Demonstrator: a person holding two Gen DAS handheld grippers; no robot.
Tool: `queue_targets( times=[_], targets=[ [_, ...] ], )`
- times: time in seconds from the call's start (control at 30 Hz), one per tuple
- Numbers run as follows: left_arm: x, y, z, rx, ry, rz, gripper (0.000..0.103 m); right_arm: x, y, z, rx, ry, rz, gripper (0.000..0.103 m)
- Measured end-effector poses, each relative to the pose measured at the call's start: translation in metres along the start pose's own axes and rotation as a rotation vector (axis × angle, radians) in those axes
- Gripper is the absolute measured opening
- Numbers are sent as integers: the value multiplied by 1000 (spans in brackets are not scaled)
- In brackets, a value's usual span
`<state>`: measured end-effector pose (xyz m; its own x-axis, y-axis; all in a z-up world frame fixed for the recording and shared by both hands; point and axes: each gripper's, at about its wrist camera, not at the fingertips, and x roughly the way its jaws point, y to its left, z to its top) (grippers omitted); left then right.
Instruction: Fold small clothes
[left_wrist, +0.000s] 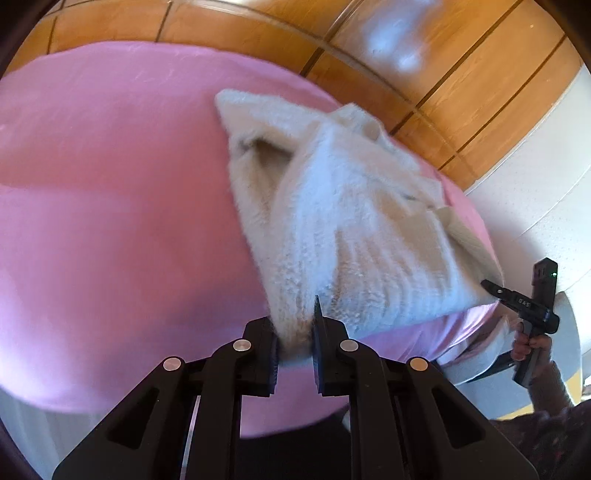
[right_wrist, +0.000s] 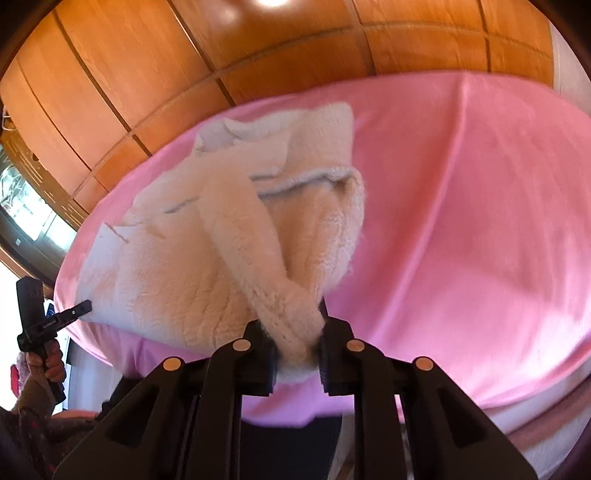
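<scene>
Now the fluffy white sweater lies on the pink bed. The left gripper and right gripper each pinch its near edge; its length stretches away from both.

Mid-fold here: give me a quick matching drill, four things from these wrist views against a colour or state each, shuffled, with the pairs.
Things:
1. left gripper
2. right gripper
3. blanket
4. wall panels

States:
A. orange-brown wood
B. pink, spread under the garment
C. shut on the sweater hem
D. shut on a knitted sleeve

Pairs: 1-C, 2-D, 3-B, 4-A
</scene>
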<state>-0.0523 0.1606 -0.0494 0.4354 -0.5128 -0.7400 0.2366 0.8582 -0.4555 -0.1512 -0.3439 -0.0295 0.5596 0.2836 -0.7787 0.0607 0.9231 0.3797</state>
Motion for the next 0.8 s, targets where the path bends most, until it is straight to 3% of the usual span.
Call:
queue_targets(
  times=[0.1,0.2,0.27,0.33,0.43,0.47,0.5,0.53,0.57,0.63,0.73,0.77,0.8],
  targets=[
    [-5,-1,7,-17,-32,47,18,-5,-3,4,12,-23,-66,32],
    [-21,-21,24,93,-138,158,18,-16,4,20,-38,-94,-187,37],
    [-24,-43,36,198,-169,131,18,-20,22,30,-125,-124,-205,37],
    [-14,-63,45,300,-169,103,18,-13,42,35,-219,-122,-166,36],
    [12,-81,51,396,-111,66,18,12,79,37,-375,-97,-144,37],
    [23,-85,53,416,-91,58,23,21,84,39,-400,-89,-138,41],
    [35,-86,55,428,-64,47,38,33,88,42,-421,-77,-133,53],
    [46,-86,57,431,-40,37,47,45,89,45,-437,-71,-147,58],
    [54,-85,57,431,-26,30,55,55,87,49,-447,-63,-168,58],
    [73,-82,60,436,15,25,55,74,73,59,-418,-35,-195,58],
    [86,-79,62,434,32,6,59,91,48,70,-345,-1,-147,56],
    [88,-76,65,417,37,-12,59,90,42,69,-329,-7,-139,50],
    [89,-77,63,409,38,-18,48,89,41,70,-326,-11,-141,35]
  ],
)
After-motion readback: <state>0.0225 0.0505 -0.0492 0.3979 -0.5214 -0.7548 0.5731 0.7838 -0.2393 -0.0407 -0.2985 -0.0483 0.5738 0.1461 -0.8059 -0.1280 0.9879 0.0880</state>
